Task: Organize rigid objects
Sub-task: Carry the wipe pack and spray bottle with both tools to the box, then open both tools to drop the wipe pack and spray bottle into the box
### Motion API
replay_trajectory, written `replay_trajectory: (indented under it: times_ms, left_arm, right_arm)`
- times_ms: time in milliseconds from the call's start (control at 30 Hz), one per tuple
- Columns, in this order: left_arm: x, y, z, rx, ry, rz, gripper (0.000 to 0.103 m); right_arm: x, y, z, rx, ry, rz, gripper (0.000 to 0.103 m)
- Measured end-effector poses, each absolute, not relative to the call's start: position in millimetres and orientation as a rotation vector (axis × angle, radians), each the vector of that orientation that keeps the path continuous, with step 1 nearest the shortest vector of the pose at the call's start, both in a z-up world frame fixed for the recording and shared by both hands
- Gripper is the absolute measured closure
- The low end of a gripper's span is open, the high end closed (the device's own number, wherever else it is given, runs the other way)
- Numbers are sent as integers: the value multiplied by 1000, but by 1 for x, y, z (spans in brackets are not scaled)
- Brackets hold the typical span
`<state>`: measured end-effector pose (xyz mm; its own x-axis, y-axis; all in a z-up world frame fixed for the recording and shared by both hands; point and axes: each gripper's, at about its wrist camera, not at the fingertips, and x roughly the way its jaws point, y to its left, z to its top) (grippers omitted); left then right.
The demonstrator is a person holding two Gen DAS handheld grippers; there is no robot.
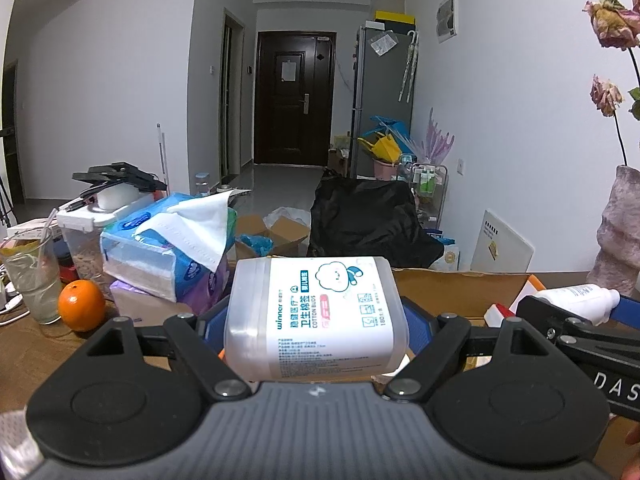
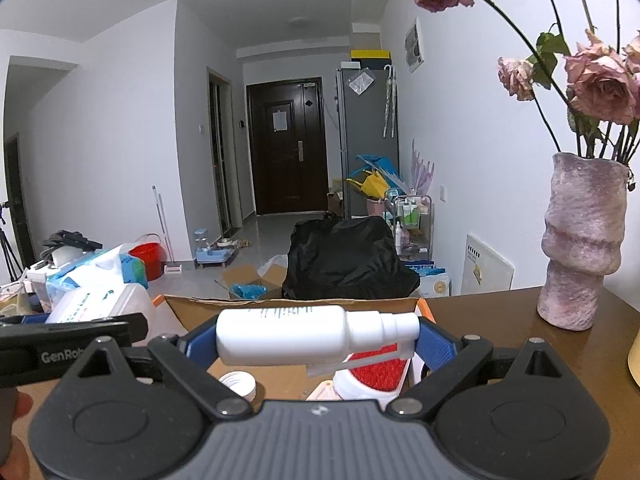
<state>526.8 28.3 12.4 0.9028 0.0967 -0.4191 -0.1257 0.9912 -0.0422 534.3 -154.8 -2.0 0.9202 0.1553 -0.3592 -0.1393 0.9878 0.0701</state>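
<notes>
the left hand-held gripper (image 1: 316,320) grips a cotton buds box (image 1: 316,312); the right hand-held gripper (image 2: 316,340) clamps a white spray bottle (image 2: 304,334) sideways. both hover over the cardboard box (image 2: 280,304) on the desk (image 2: 500,332); each should lower into free space before letting go.

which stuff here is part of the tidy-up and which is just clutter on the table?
In the job:
- cotton buds box, clamped in the left gripper
- white bottle, clamped sideways in the right gripper
- cardboard box ahead, already holding a red brush and a white cap

Lying about:
- orange
- tissue pack
- glass
- vase of dried roses
</notes>
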Motion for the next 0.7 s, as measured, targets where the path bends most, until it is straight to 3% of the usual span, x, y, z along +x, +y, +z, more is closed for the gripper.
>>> replay_trajectory:
  times_ms: [467,500,600,700]
  left_arm:
    - [547,33,8,-39,438,109,19]
    - [547,33,9,-37,436,111,17]
    - [546,37,11,-53,443,109,0]
    - [546,40,11,-60,447,108,0]
  right_arm:
    - [557,-151,-12,13,428,159,6]
    - [558,-152,-12,12,435,163,5]
    - [560,-154,-12,18,459,158,5]
    - [563,-159,-12,34,476,139,0]
